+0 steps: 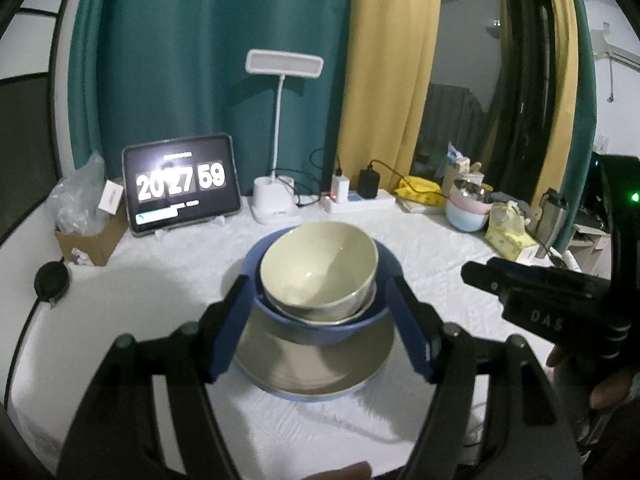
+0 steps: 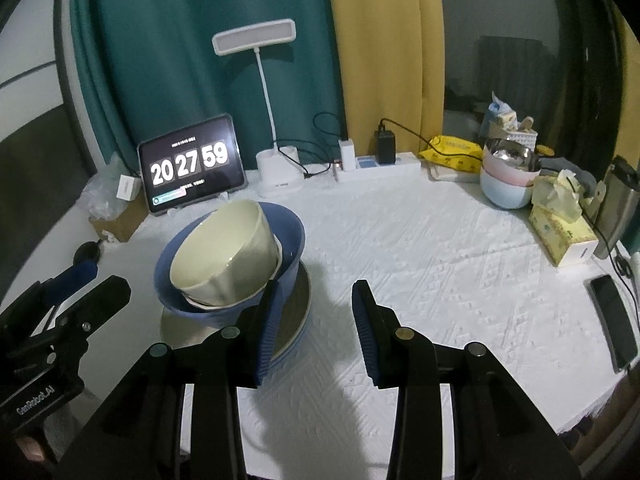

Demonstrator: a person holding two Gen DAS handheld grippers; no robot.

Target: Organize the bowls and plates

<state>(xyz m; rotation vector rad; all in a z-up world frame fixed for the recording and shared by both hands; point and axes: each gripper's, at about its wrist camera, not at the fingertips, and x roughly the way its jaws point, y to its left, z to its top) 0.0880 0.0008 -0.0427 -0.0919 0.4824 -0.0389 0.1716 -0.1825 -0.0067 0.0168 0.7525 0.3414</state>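
Observation:
A cream bowl point(image 1: 320, 264) sits tilted inside a white bowl, which nests in a blue bowl point(image 1: 320, 326). All rest on a grey plate point(image 1: 312, 364) with a blue rim beneath, in the middle of the white tablecloth. My left gripper point(image 1: 318, 284) is open, its blue fingers point(image 1: 228, 320) on either side of the blue bowl without pressing it. My right gripper point(image 2: 318, 286) stands open to the right of the stack point(image 2: 224, 256), with only cloth between its jaws. Its left finger point(image 2: 268, 328) overlaps the plate's edge point(image 2: 296, 320) in the right wrist view.
Along the back stand a tablet clock point(image 1: 182, 184), a desk lamp point(image 1: 276, 200) and a power strip point(image 1: 360, 200). Pink and blue bowls point(image 2: 506, 184) with a steel bowl stand back right, beside a tissue box point(image 2: 560, 236). A phone point(image 2: 612, 320) lies right, a cardboard box point(image 1: 90, 236) left.

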